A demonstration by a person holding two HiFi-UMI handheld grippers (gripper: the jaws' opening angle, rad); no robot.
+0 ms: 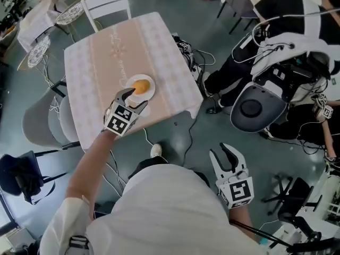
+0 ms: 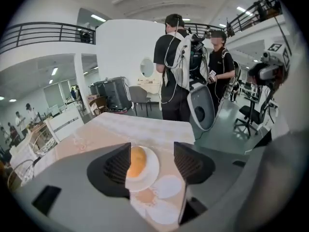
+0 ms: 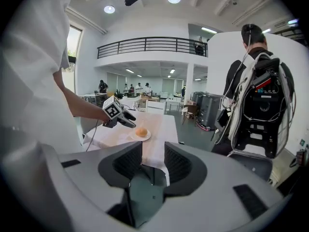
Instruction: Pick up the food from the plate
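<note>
An orange-yellow bun [image 1: 140,86] lies on a small white plate [image 1: 150,91] near the front edge of a table under a pink patterned cloth [image 1: 95,73]. My left gripper [image 1: 136,98] hovers just short of the plate, open, nothing between its jaws. In the left gripper view the bun [image 2: 137,160] and plate [image 2: 152,171] show past the left jaw. My right gripper [image 1: 227,154] hangs open and empty over the floor, far from the table. The right gripper view shows the left gripper [image 3: 126,120] next to the bun [image 3: 141,132].
A white chair [image 1: 108,5] stands behind the table, grey chairs [image 1: 45,122] to its left. Cables [image 1: 188,57] trail on the floor at the table's right. Two people with backpack rigs [image 2: 181,62] stand beyond the table, next to a grey round device [image 1: 256,107].
</note>
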